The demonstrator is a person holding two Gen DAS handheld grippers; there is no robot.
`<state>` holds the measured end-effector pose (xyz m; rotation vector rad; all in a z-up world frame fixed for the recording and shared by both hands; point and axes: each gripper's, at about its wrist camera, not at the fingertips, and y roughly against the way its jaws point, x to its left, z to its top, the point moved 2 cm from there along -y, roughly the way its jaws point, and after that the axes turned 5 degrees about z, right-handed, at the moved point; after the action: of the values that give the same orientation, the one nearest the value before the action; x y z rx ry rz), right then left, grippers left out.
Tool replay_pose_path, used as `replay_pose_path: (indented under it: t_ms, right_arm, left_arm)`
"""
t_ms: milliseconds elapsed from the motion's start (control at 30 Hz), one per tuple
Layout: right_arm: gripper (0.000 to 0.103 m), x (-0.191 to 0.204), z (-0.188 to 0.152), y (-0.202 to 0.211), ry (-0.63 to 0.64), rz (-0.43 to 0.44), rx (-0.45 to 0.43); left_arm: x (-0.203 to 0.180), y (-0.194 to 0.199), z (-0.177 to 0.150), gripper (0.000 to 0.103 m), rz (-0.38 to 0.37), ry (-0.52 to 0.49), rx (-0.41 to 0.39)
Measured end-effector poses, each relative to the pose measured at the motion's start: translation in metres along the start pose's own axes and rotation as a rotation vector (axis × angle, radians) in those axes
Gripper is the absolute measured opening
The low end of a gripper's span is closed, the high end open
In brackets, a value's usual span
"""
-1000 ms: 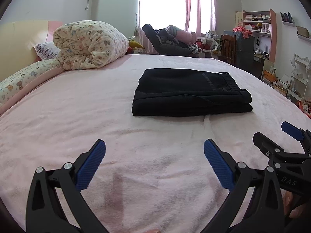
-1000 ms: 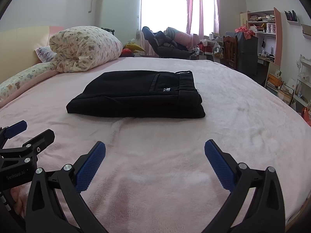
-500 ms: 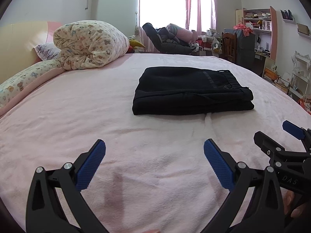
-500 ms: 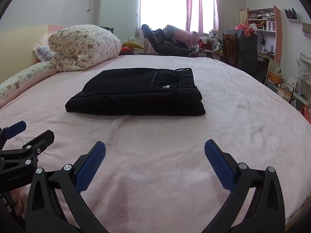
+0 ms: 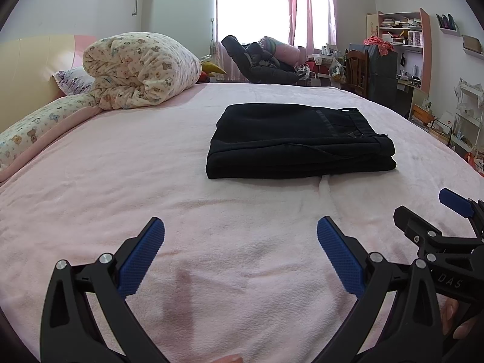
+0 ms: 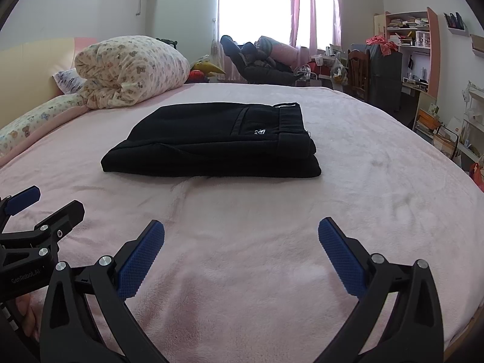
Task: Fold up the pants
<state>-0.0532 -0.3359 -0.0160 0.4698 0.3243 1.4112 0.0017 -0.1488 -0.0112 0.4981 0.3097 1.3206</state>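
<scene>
Ahead of both my tongs, the black pants lie folded into a thick rectangular stack on the fuzzy pink blanket. My left tongs and right tongs gape wide, ribbed blue pads empty.

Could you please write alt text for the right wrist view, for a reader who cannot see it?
Black pants lie folded into a neat rectangle on a pink bedspread. The open right gripper hovers empty in front of them, and the left gripper shows at the left edge. A rolled floral quilt sits by the headboard.
</scene>
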Motion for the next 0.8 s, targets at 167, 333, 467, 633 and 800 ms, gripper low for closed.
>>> replay_pose_path:
  t_ms: [167, 333, 467, 633, 800]
  right_arm:
    - [0.102, 0.0002, 0.0, 0.0002, 0.0, -0.001, -0.001]
    - [0.102, -0.0002, 0.0005, 0.0, 0.0, -0.001, 0.0]
    - [0.102, -0.0024, -0.0019, -0.0022, -0.002, 0.0, 0.006]
    - [0.102, -0.0054, -0.0033, -0.0036, -0.004, 0.003, 0.009]
    - [0.102, -0.0092, -0.0032, -0.0049, -0.009, 0.006, 0.014]
  left_arm:
    - [0.0, -0.0003, -0.0001, 0.101, -0.002, -0.002, 0.0]
    - [0.0001, -0.0004, 0.0001, 0.101, -0.002, -0.001, -0.001]
    - [0.0004, -0.0006, -0.0001, 0.101, -0.002, -0.002, 0.0]
    - [0.0004, -0.0009, -0.0002, 0.101, -0.002, -0.004, 0.0]
    - [0.0003, -0.0012, -0.0004, 0.101, -0.002, -0.003, 0.002]
